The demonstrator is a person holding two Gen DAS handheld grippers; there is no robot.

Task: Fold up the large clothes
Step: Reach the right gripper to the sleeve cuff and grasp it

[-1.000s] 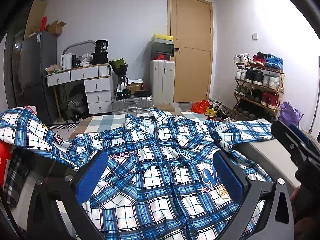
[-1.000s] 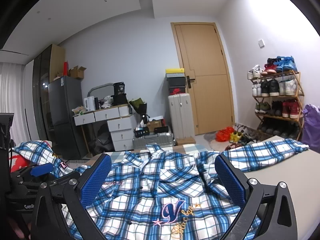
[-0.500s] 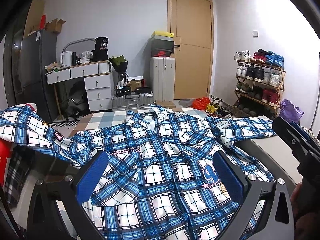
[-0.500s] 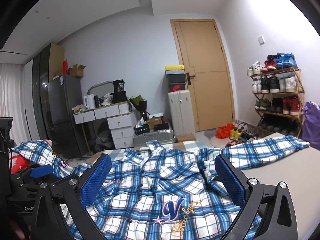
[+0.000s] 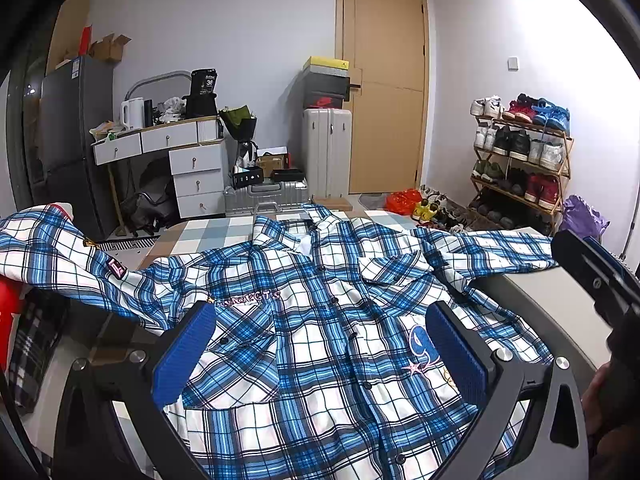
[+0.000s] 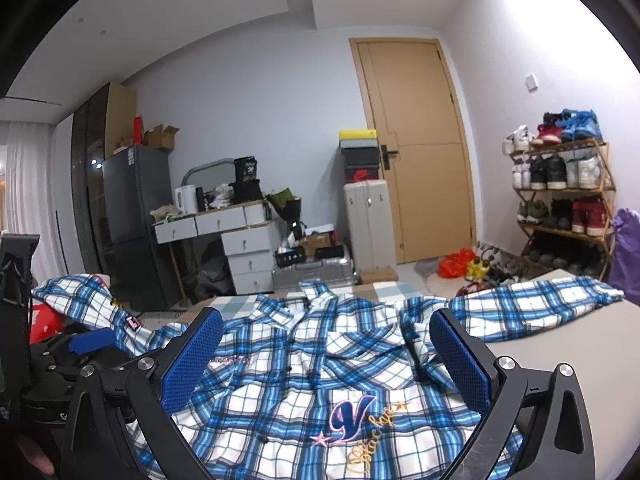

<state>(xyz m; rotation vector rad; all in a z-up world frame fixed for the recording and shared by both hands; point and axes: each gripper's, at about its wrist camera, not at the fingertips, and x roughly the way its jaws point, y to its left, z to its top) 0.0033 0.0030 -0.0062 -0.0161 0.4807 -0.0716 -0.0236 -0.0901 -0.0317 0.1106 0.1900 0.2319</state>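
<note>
A large blue and white plaid shirt (image 5: 320, 340) lies spread face up on a grey bed (image 5: 560, 304), collar at the far end, both sleeves stretched out sideways. My left gripper (image 5: 320, 356) hovers open over the shirt's lower front, nothing between its blue pads. In the right wrist view the same shirt (image 6: 304, 380) shows an embroidered "V" patch, and my right gripper (image 6: 324, 356) stands open above the chest area. The right gripper's body (image 5: 596, 276) shows at the left view's right edge; the left gripper's body (image 6: 80, 352) shows at the right view's left edge.
The left sleeve (image 5: 52, 248) drapes over red and dark items beside the bed. Beyond the bed stand a white drawer desk (image 5: 188, 160), a grey fridge (image 5: 76, 140), silver suitcases (image 5: 326, 152), a wooden door (image 5: 384, 88) and a shoe rack (image 5: 520, 160).
Both grippers have tilted up and drifted slightly, so the shirt sits a little lower in each view. Their fingers stay open and the shirt has not moved.
</note>
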